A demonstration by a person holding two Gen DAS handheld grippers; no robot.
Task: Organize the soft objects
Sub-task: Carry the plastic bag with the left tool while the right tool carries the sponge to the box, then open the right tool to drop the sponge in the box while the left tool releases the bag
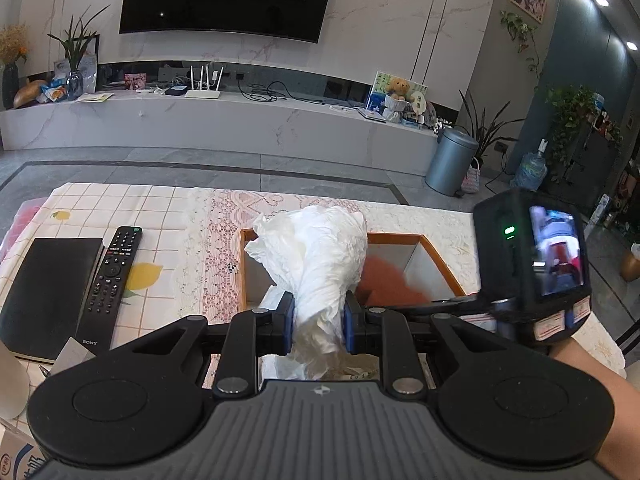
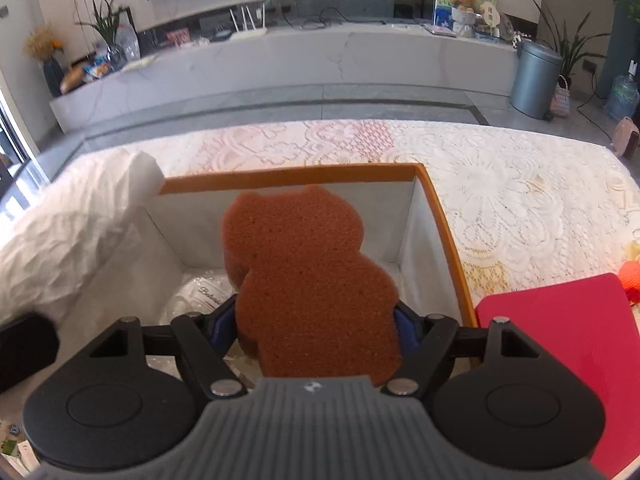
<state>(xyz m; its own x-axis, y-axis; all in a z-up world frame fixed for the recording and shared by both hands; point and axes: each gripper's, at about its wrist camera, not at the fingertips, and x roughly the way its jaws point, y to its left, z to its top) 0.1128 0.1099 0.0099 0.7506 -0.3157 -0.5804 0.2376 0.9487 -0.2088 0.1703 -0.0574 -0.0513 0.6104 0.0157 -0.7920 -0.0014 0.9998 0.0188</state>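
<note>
My left gripper (image 1: pixel 319 316) is shut on a crumpled white soft cloth (image 1: pixel 316 256) and holds it above the near left part of an orange-rimmed white box (image 1: pixel 436 256). The cloth also shows at the left in the right wrist view (image 2: pixel 76 236). My right gripper (image 2: pixel 316 328) is shut on a brown bear-shaped sponge (image 2: pixel 304 276) and holds it over the open box (image 2: pixel 440 216). The sponge shows blurred inside the box in the left wrist view (image 1: pixel 384 280). A clear wrapped item with a label (image 2: pixel 204 292) lies on the box floor.
The box stands on a lace tablecloth (image 2: pixel 500 184). A black notebook (image 1: pixel 48 292) and a Sony remote (image 1: pixel 108 280) lie to the left. A red flat lid (image 2: pixel 560 344) and an orange item (image 2: pixel 634 276) lie right of the box. The right gripper's body (image 1: pixel 532 264) is close on the right.
</note>
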